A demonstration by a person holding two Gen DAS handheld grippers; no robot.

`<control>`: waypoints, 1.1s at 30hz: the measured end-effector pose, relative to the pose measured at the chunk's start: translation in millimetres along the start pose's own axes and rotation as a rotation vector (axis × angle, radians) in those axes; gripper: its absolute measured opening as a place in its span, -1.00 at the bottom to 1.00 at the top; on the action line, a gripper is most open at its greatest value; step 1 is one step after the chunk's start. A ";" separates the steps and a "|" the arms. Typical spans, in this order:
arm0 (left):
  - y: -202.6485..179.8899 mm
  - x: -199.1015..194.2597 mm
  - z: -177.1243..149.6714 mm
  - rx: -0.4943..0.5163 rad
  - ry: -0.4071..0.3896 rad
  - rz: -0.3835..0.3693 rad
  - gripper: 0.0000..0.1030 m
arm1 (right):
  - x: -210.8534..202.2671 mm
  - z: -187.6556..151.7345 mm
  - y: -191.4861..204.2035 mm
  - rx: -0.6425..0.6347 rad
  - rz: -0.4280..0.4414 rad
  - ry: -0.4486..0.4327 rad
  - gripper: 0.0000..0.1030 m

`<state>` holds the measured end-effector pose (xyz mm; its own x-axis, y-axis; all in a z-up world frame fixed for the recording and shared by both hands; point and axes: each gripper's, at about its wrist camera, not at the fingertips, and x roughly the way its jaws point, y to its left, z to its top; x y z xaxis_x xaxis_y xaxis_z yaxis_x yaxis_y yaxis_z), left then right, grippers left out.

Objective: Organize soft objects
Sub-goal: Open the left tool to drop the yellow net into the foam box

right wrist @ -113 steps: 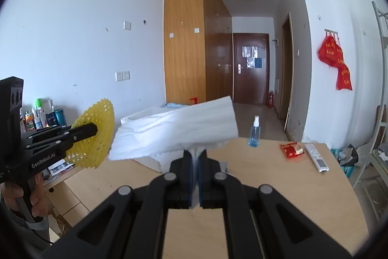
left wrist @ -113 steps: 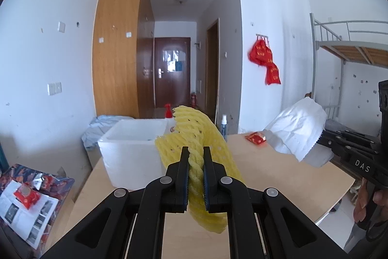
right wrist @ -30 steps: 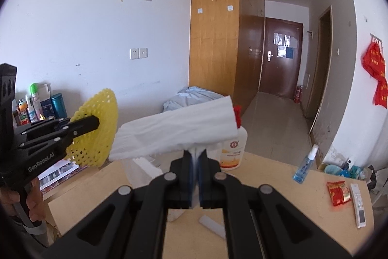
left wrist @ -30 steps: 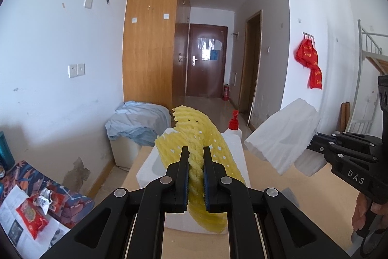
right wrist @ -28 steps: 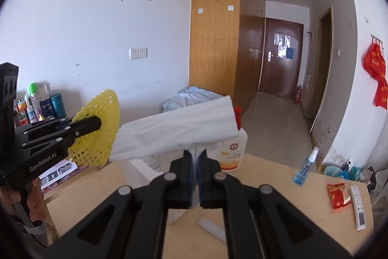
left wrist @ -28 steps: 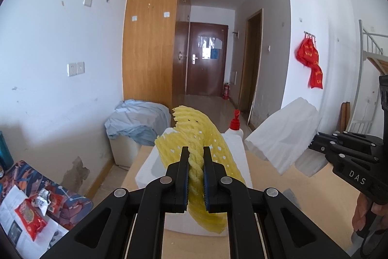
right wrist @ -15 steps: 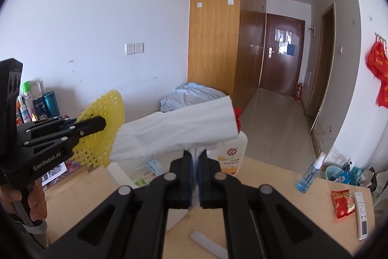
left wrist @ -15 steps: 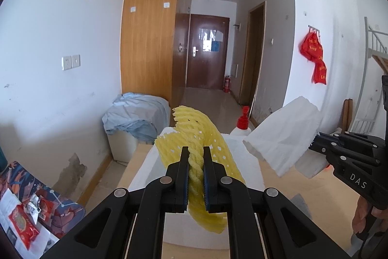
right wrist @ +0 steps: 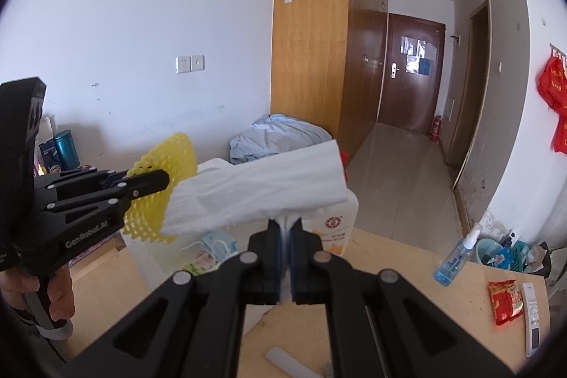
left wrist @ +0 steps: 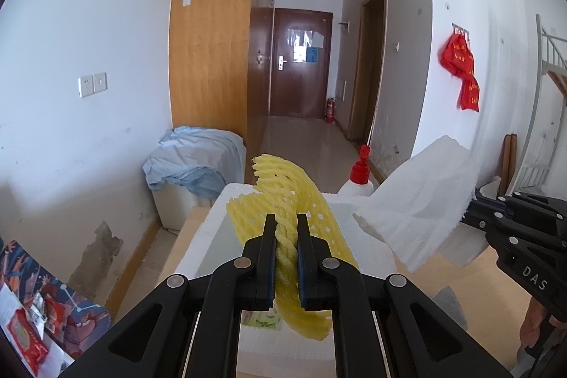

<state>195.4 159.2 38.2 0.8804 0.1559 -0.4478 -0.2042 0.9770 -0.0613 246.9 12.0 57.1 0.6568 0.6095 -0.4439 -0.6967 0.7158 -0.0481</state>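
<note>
My left gripper (left wrist: 285,234) is clenched on a yellow foam net sleeve (left wrist: 294,197), its jaws pinching the twisted middle of the mesh so the rest fans out above and below the fingertips. The sleeve hangs in the air over the near part of a white foam box (left wrist: 212,236) that sits on the wooden table (right wrist: 407,257). My right gripper (right wrist: 286,229) is clamped on a folded white paper towel (right wrist: 269,186); the jaws are pressed together with only the thin edge of the towel between them, and the towel spreads leftward and up from the tips. From the left wrist view that towel floats at the right, above the box's right side.

Inside the box I can make out, through the right wrist view, a pale blue and white packet (right wrist: 216,241) and a green-printed packet (right wrist: 196,266) lying low against the near wall; what else lies in there is hidden by the towel and sleeve. Just beyond the box stands a white bottle with a red cap (left wrist: 359,178).

Further right on the table lie a small blue spray bottle (right wrist: 457,259), a red snack packet (right wrist: 503,302) and a white remote (right wrist: 531,317), well apart from the box. A short white stick-like piece (right wrist: 283,360) lies on the table near my right gripper. On the floor beyond the table's far left corner sits a bin draped in light blue cloth (left wrist: 193,162).
</note>
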 end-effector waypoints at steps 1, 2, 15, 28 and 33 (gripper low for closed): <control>0.5 2.9 0.4 -0.001 0.003 0.002 -0.81 | 0.8 -0.5 -1.1 0.001 -0.001 0.002 -0.89; 0.9 5.4 0.9 -0.002 0.008 0.002 -0.81 | 1.6 -0.9 -2.0 0.001 -0.003 0.004 -0.89; 3.2 20.5 3.4 -0.004 0.022 0.025 -0.56 | 5.7 2.0 -7.4 0.010 -0.032 0.004 -0.89; 10.2 1.4 2.2 0.003 -0.049 0.099 0.86 | 5.8 0.1 -8.1 0.005 -0.028 0.002 -0.89; 21.9 -13.4 -0.2 -0.034 -0.062 0.106 0.87 | 7.0 -1.2 -9.1 0.004 -0.025 0.004 -0.89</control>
<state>179.0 178.5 42.7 0.8775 0.2679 -0.3977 -0.3112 0.9492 -0.0474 257.5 9.4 53.3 0.6730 0.5899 -0.4461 -0.6787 0.7323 -0.0555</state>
